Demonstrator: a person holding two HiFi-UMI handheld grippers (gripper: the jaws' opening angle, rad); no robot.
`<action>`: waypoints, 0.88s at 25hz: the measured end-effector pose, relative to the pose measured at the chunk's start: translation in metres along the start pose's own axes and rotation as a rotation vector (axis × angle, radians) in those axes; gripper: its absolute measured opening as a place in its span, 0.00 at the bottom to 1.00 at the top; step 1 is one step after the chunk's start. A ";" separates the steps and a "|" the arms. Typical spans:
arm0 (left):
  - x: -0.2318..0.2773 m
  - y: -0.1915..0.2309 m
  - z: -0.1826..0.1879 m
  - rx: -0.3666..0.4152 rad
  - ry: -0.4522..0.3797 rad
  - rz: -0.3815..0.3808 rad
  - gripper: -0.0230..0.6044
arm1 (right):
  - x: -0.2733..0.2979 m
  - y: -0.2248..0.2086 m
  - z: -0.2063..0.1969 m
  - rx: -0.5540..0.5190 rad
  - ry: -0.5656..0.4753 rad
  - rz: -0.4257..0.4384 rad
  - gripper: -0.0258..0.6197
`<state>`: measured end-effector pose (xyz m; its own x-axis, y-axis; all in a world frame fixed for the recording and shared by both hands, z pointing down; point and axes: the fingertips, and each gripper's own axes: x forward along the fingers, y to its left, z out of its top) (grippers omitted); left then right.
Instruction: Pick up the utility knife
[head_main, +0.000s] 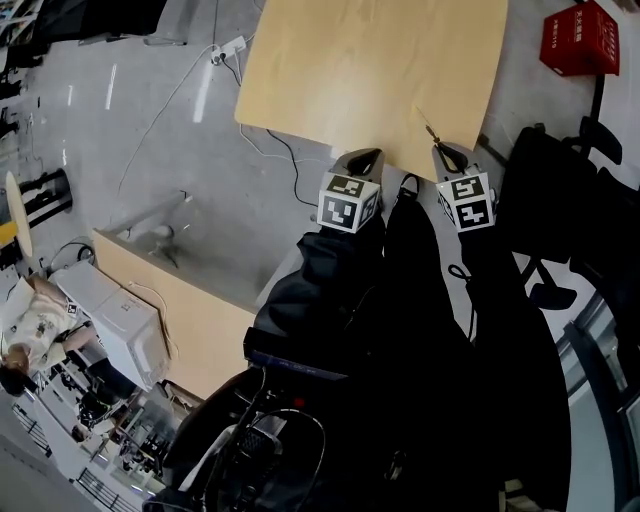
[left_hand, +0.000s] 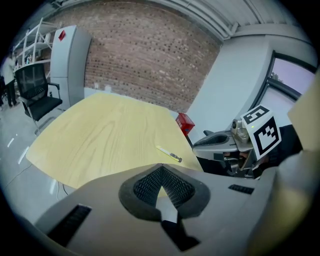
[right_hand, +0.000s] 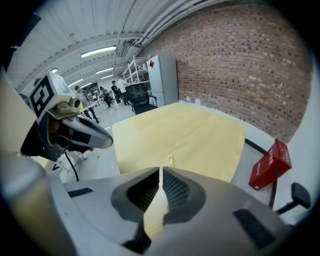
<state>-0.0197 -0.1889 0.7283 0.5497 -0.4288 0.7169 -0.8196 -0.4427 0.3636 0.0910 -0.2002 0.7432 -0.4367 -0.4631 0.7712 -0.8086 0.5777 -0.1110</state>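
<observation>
The utility knife (head_main: 429, 127), slim, pale, with a dark end, lies near the front edge of the light wooden table (head_main: 370, 60). My right gripper (head_main: 446, 151) hovers at that edge just behind the knife, shut and empty. My left gripper (head_main: 366, 155) hangs a little to its left, off the table's edge, also shut with nothing in it. In the left gripper view the knife (left_hand: 169, 154) lies beyond the closed tips (left_hand: 161, 166), to the right. In the right gripper view the knife (right_hand: 170, 160) shows just past the tips (right_hand: 161, 169).
A red box (head_main: 580, 38) stands on the grey floor right of the table. Black office chairs (head_main: 565, 200) are at the right, another (left_hand: 37, 95) past the table's far left. Cables (head_main: 270, 150) trail on the floor. A white unit (head_main: 120, 315) and a person (head_main: 30, 330) are lower left.
</observation>
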 end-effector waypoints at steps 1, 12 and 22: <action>0.000 0.002 -0.001 -0.004 -0.003 0.003 0.04 | 0.005 -0.002 0.000 -0.008 0.005 0.004 0.05; 0.002 0.008 -0.017 -0.039 0.019 0.000 0.04 | 0.059 -0.027 -0.019 -0.049 0.130 0.026 0.14; 0.004 0.006 -0.017 -0.043 0.021 -0.008 0.04 | 0.074 -0.029 -0.032 -0.021 0.190 0.049 0.14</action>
<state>-0.0252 -0.1796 0.7432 0.5534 -0.4080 0.7261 -0.8214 -0.4118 0.3946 0.0946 -0.2302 0.8234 -0.3913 -0.3004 0.8699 -0.7793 0.6109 -0.1396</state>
